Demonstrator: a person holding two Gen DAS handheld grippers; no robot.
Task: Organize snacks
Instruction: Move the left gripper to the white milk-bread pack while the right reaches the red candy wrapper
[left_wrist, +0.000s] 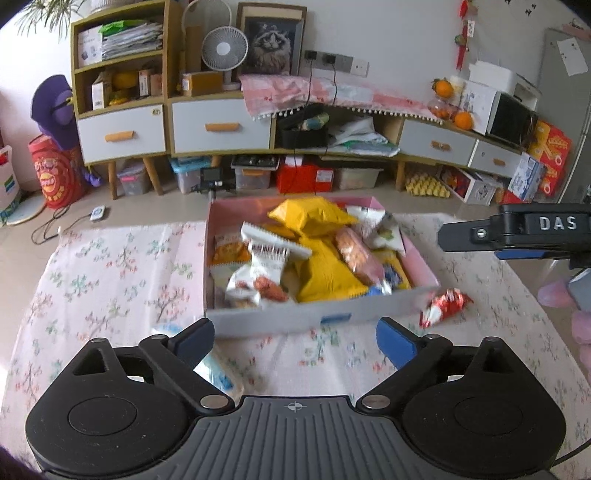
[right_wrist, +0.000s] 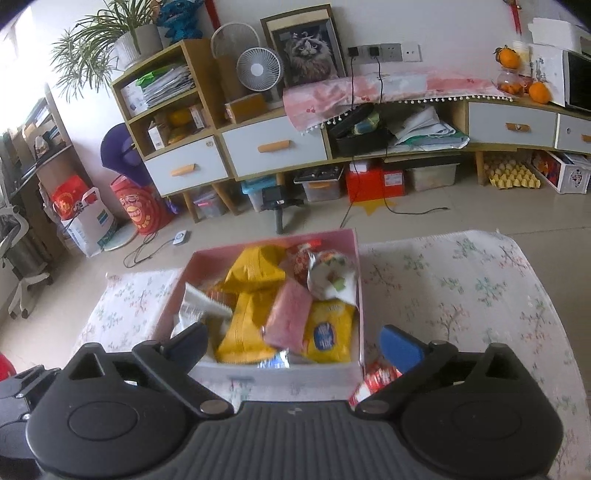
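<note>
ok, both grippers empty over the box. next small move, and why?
Probably bring the right gripper down onto the red snack packet lying on the cloth beside the box's near right corner. Its jaws are open and hold nothing, and that packet sits right under its blue finger, while most snacks are already in the box.

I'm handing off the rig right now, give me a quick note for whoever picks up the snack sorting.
Left hand-held gripper: open, empty, in front of the box.
Right hand-held gripper: open, empty, at the box's near edge.
Pink box sits on the floral cloth, piled with snack packs.
Done: most snacks are inside.
Left: red snack pack lies outside by the box's right front corner; a blue and white pack lies under the left gripper.
</note>
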